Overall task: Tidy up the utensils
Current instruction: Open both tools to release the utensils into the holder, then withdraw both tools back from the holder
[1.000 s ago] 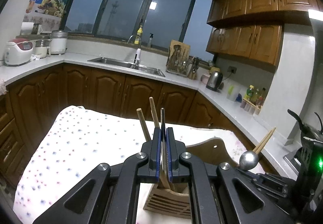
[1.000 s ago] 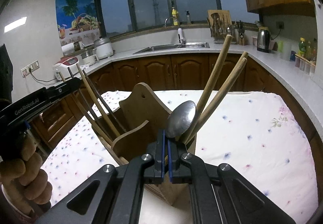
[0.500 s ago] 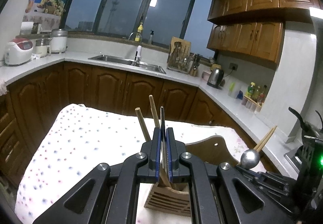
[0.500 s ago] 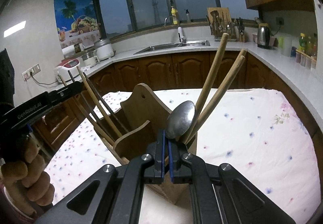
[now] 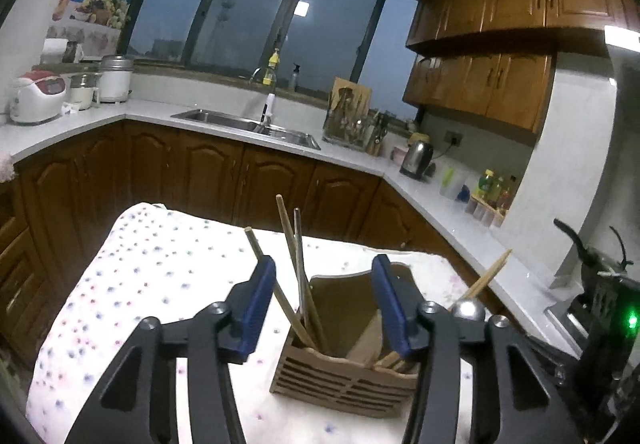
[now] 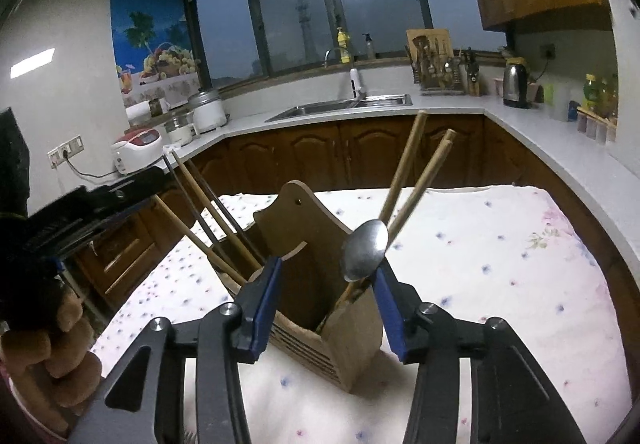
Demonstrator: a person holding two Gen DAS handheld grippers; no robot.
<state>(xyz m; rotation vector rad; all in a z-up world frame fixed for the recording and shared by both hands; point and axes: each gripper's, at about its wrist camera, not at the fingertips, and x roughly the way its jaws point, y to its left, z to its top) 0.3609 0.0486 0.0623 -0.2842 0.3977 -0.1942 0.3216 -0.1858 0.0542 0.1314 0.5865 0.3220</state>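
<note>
A wooden utensil holder [image 5: 344, 384] [image 6: 312, 244] stands on the floral tablecloth. Its left compartment holds wooden chopsticks [image 5: 286, 244] and a metal chopstick [image 5: 298, 244], all leaning. My left gripper [image 5: 323, 264] hovers just above them, jaws opening; the sticks rise between the blue pads without touching them. The other compartment holds a steel spoon [image 6: 366, 250] and more wooden chopsticks [image 6: 416, 171]. My right gripper [image 6: 328, 268] is above the holder, jaws opening. The spoon bowl sits beside its right pad, free. A hand [image 6: 52, 344] holds the left gripper at that view's left edge.
The cloth-covered table [image 6: 500, 264] has bare room to the right of the holder and to its left [image 5: 140, 284]. Dark wooden cabinets and a white counter with a sink [image 5: 248, 127], a kettle [image 5: 418, 159] and rice cookers [image 5: 36, 99] run behind.
Both grippers went from shut to open. The left let go of the metal chopstick, the right of the spoon handle. Both drew back and rose slightly from the holder.
</note>
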